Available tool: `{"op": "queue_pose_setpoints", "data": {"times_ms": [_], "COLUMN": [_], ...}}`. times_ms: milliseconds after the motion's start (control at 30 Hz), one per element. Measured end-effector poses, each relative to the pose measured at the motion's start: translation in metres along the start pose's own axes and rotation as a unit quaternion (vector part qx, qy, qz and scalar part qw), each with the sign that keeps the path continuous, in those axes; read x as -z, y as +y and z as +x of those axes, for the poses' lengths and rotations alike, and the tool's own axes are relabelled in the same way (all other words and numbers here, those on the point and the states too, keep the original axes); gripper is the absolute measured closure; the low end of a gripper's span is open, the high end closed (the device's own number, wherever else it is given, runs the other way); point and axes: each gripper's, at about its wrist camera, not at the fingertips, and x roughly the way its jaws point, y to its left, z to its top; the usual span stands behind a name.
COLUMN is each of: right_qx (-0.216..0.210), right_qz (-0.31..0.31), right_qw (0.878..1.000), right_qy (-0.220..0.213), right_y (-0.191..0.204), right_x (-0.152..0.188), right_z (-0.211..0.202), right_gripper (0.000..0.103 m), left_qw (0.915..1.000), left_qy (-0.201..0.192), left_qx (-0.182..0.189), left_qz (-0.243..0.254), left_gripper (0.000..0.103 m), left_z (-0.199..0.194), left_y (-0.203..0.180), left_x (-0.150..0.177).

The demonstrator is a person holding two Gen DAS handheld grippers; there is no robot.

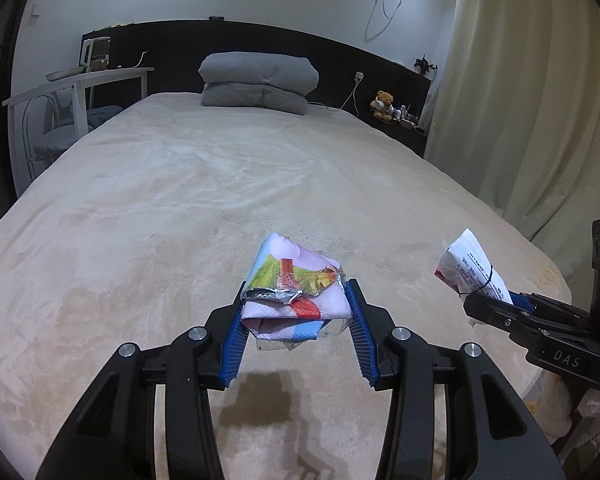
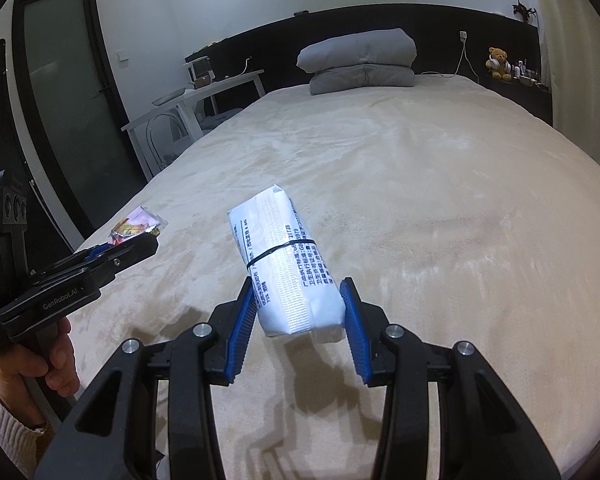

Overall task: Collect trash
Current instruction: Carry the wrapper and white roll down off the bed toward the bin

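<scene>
My left gripper [image 1: 296,300] is shut on a crumpled colourful snack wrapper [image 1: 292,284] and holds it above the beige bed [image 1: 180,200]. My right gripper [image 2: 300,300] is shut on a white tissue pack [image 2: 284,264] with a black band around it, also lifted above the bed. In the left wrist view the right gripper [image 1: 496,304] shows at the right with the white pack [image 1: 466,264]. In the right wrist view the left gripper [image 2: 140,242] shows at the left with the wrapper [image 2: 134,226].
A folded grey duvet [image 1: 260,80] lies at the head of the bed by the dark headboard. A white desk [image 1: 76,80] and a chair stand to the left. A curtain [image 1: 520,100] hangs at the right, with a teddy bear [image 1: 384,104] on a shelf.
</scene>
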Motion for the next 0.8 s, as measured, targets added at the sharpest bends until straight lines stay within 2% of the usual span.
{"op": "queue_pose_setpoints", "data": {"times_ms": [433, 800], "right_qx": [-0.001, -0.005], "right_qz": [0.008, 0.008], "right_qw": [1.0, 1.0], "right_qy": [-0.011, -0.011], "right_y": [0.01, 0.023], "right_x": [0.037, 0.067], "right_z": [-0.046, -0.076], "right_gripper": [0.06, 0.06], "left_qw": [0.9996, 0.9993], "left_qy": [-0.025, -0.025], "left_qx": [0.011, 0.024], "left_qz": [-0.009, 0.011], "left_gripper": [0.059, 0.059], "left_z": [-0.06, -0.093], "left_y": [-0.015, -0.037], "left_x": [0.045, 0.079]}}
